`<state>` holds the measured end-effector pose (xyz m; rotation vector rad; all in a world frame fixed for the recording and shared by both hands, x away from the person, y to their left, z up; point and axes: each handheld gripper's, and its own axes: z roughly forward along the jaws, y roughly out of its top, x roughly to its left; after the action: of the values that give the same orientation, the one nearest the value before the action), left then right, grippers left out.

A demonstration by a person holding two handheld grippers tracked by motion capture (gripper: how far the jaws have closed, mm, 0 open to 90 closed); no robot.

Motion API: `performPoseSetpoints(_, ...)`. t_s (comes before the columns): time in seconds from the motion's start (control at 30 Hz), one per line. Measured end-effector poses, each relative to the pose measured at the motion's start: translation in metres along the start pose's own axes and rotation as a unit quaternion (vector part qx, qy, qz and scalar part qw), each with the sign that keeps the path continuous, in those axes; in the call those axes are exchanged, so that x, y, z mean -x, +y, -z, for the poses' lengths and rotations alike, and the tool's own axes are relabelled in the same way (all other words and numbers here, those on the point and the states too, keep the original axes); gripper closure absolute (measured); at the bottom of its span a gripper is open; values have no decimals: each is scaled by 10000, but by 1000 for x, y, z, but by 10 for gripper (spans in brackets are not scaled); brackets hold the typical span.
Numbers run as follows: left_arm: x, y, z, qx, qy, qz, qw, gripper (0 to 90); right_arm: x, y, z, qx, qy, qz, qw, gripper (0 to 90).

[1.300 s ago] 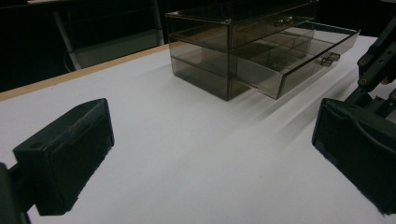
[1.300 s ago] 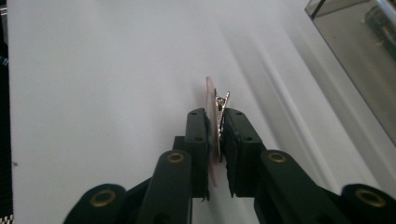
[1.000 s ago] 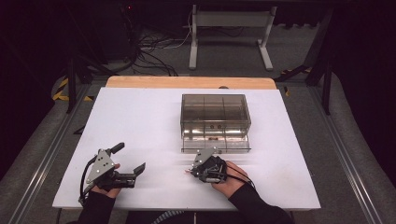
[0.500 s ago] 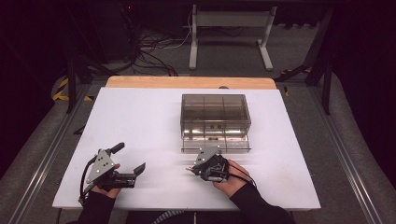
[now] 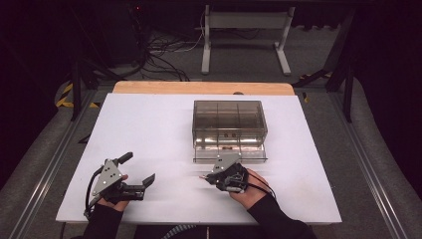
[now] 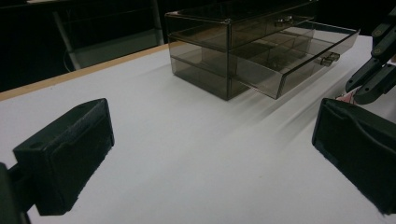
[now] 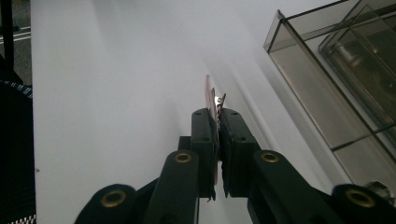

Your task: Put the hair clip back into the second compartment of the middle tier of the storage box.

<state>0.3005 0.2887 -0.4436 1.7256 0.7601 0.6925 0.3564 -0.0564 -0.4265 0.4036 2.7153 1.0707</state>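
Note:
A smoky clear drawer box [image 5: 229, 119] stands on the white table [image 5: 149, 124], its lower drawer [image 5: 230, 153] pulled out toward me. Just in front of that drawer, my right gripper [image 5: 204, 177] is shut on a thin pinkish flat piece [image 7: 210, 91] with a small metal bit at its edge. The piece sticks out past the gripper's tip [image 7: 218, 116]. At the near left my left gripper [image 5: 138, 169] stands open, nothing between its jaws. In the left gripper view the box [image 6: 243, 46] lies ahead and the right gripper [image 6: 373, 79] is at the far right.
A wooden strip [image 5: 199, 88] runs along the table's far edge. Behind it are a metal stand [image 5: 244, 35] and floor cables [image 5: 159, 55]. Metal rails [image 5: 50, 164] flank the table on both sides.

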Motion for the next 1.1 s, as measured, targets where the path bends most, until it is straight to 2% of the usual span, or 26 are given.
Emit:
performPoseSetpoints(0.27, 0, 0, 0, -1, 7, 6, 10000, 0, 3, 0, 10, 162, -39, -54, 9998, 846)
performPoseSetpoints(0.47, 0, 0, 0, -1, 7, 10, 10000, 0, 6, -1, 21, 338, -159, -91, 9993, 846)
performPoseSetpoints(1.1, 0, 0, 0, 9, 3, 9, 10000, 0, 15, -2, 39, 533, -367, -177, 9977, 846)
